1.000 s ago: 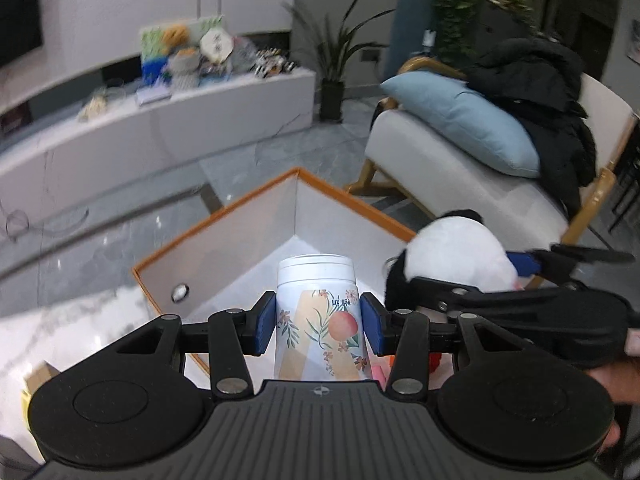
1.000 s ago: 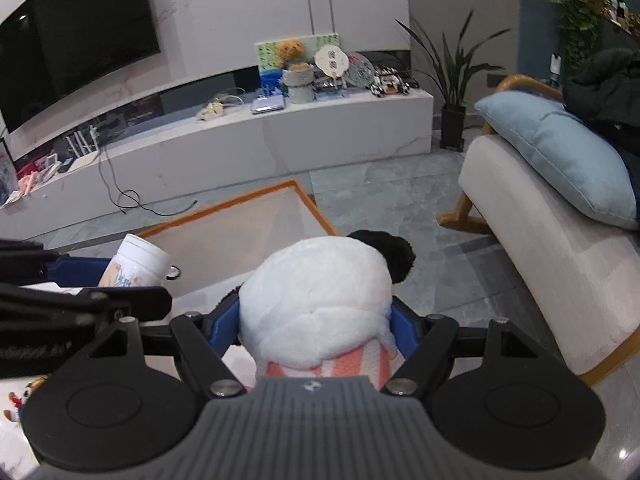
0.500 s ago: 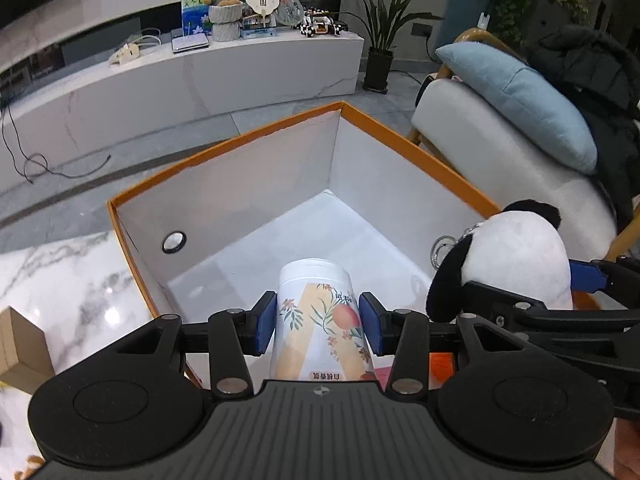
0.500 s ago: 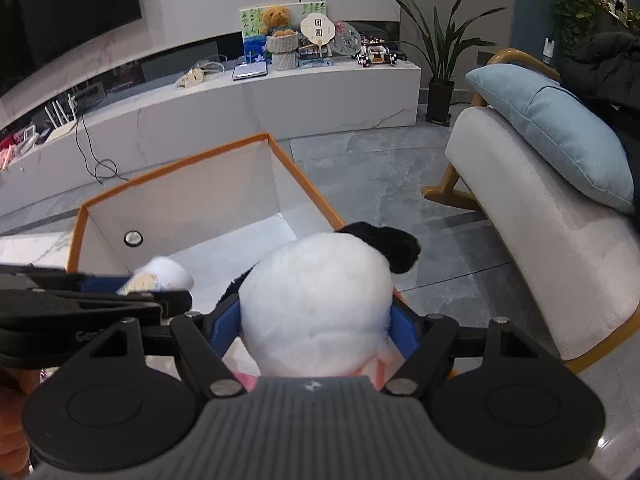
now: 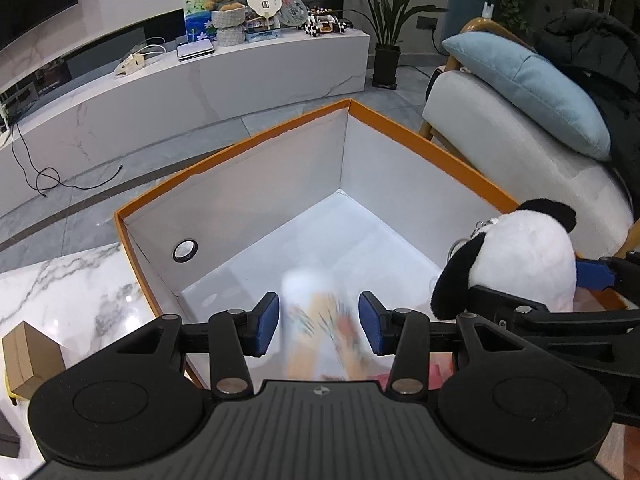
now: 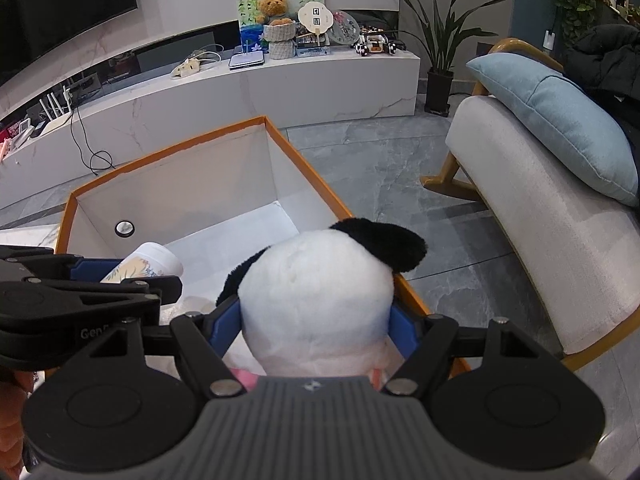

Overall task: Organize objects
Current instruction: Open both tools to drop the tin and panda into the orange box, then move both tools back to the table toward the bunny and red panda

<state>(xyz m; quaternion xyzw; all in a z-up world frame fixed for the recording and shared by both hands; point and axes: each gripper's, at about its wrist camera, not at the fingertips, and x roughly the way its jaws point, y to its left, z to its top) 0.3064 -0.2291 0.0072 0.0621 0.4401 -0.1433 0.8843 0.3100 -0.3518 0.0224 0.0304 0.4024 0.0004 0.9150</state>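
Observation:
An orange-rimmed box (image 5: 240, 148) with white inner walls lies open below both grippers. My left gripper (image 5: 319, 318) is shut on a white bottle with a flower and peach print (image 5: 320, 320), held low inside the box. The bottle looks blurred, while the pads and the box are sharp. In the right wrist view the bottle (image 6: 148, 260) leans with its cap toward the far side. My right gripper (image 6: 316, 320) is shut on a black and white panda plush (image 6: 316, 280), which hangs over the box's near right rim (image 6: 320, 184). The plush (image 5: 524, 256) also shows at the right of the left wrist view.
A small cardboard box (image 5: 28, 356) sits on the marble tabletop (image 5: 72, 292) to the left. A grey armchair (image 6: 540, 240) with a blue cushion stands right of the box. A long white bench (image 6: 280, 88) with toys and a potted plant (image 6: 440, 60) lie beyond.
Both grippers have sunk toward the box and tipped downward. The bottle now sits lower inside the box and has gone blurred. The panda has come down to the right rim.

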